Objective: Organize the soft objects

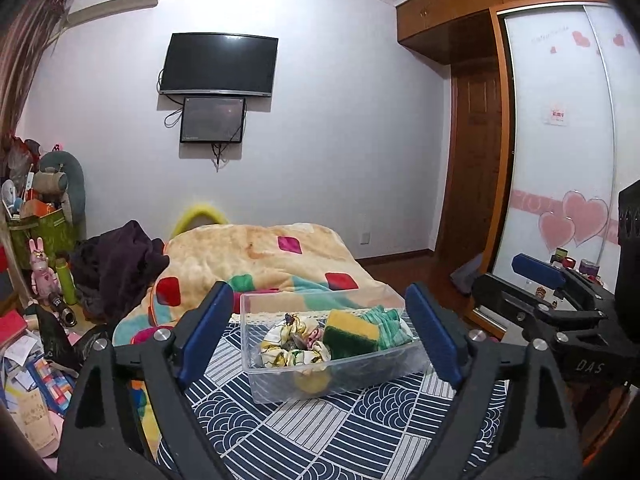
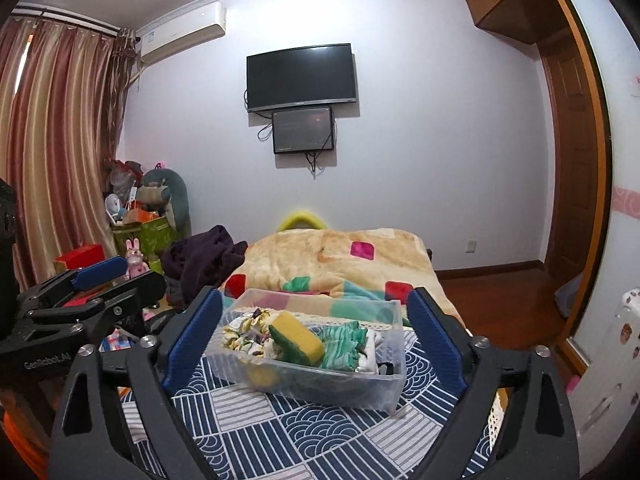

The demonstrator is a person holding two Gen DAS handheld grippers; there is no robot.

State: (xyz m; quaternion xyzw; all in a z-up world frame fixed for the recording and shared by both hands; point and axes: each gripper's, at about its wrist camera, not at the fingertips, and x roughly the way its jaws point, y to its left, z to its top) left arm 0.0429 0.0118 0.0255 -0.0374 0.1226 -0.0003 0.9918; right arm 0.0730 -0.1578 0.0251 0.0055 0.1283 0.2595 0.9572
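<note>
A clear rectangular plastic bin is sitting lower centre on the navy patterned cloth, holding a yellow-green sponge, seemingly scrunchies; left tool and right tool are gaping, released.

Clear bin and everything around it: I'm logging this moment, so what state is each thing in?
Clear bin: upright, open-topped, filled.
Sponge: inside, tilted.
Green cloth: inside, folded.
Scrunchie: inside.
Left gripper: open, empty.
Right gripper: open, empty.
TV: off.
</note>
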